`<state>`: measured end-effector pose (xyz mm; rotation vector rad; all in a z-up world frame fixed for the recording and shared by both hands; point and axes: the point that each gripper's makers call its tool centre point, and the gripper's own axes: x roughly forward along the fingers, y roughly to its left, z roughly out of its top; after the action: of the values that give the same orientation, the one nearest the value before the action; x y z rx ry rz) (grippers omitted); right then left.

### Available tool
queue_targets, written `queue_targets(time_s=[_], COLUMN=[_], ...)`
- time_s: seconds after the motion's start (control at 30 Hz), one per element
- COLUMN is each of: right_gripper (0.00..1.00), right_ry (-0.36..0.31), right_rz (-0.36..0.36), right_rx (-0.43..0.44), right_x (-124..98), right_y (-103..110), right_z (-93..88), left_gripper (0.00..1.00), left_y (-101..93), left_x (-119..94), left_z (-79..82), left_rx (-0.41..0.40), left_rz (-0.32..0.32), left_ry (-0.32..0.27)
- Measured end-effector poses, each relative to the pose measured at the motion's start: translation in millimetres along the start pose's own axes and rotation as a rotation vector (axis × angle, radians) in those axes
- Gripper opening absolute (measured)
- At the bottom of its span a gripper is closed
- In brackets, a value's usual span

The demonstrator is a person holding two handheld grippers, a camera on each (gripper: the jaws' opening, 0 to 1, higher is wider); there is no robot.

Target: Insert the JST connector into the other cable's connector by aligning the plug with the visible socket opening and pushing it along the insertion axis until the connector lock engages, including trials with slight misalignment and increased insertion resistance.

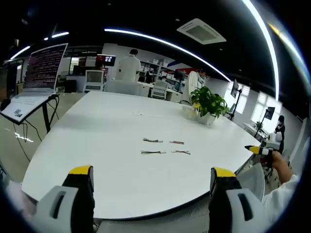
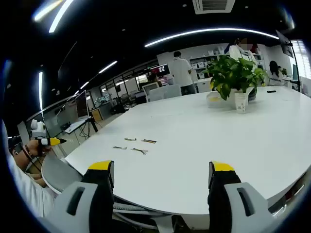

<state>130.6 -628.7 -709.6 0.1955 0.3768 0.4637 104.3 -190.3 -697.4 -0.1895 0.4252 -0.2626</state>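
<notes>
Four short cable pieces (image 1: 165,146) are lying in two loose rows mid-frame on the white surface (image 1: 112,145), spread apart, prob. so each connector can be picked singly. Left gripper (image 1: 151,180) is hovering low in frame, jaws spread, holding nothing. Right gripper (image 2: 162,175) likewise, jaws wide, empty; cables (image 2: 132,144) are sitting left of centre, well apart from it. Potted plant (image 2: 234,77) is standing upper right, off the work zone.
</notes>
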Motion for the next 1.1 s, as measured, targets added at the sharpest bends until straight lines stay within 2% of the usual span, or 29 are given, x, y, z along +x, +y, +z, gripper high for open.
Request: queue_targets(time_s=[0.3, 0.6, 0.87, 1.0, 1.1], right_gripper=[0.77, 0.77, 0.76, 0.76, 0.75], right_ry=[0.014, 0.020, 0.026, 0.001, -0.008], right_rz=[0.026, 0.039, 0.045, 0.061, 0.056], right_rx=[-0.007, -0.004, -0.008, 0.011, 0.030], right_x=[8.8, 15.0, 17.3, 14.4, 11.3], right_y=[11.1, 16.4, 18.0, 21.2, 18.2], right_z=[-6.8, -8.7, -9.3, -4.1, -2.3], left_gripper=[0.99, 0.99, 0.99, 0.98, 0.98], left_y=[1.6, 9.7, 9.9, 10.8, 8.6], left_x=[-3.9, -11.0, -15.7, -15.2, -13.1], left_z=[-5.3, -1.3, -5.0, -8.5, -4.5], left_rx=[0.012, 0.001, 0.001, 0.001, 0.006], left_rz=[-0.003, 0.011, 0.013, 0.012, 0.008], left_ry=[0.027, 0.012, 0.016, 0.034, 0.025])
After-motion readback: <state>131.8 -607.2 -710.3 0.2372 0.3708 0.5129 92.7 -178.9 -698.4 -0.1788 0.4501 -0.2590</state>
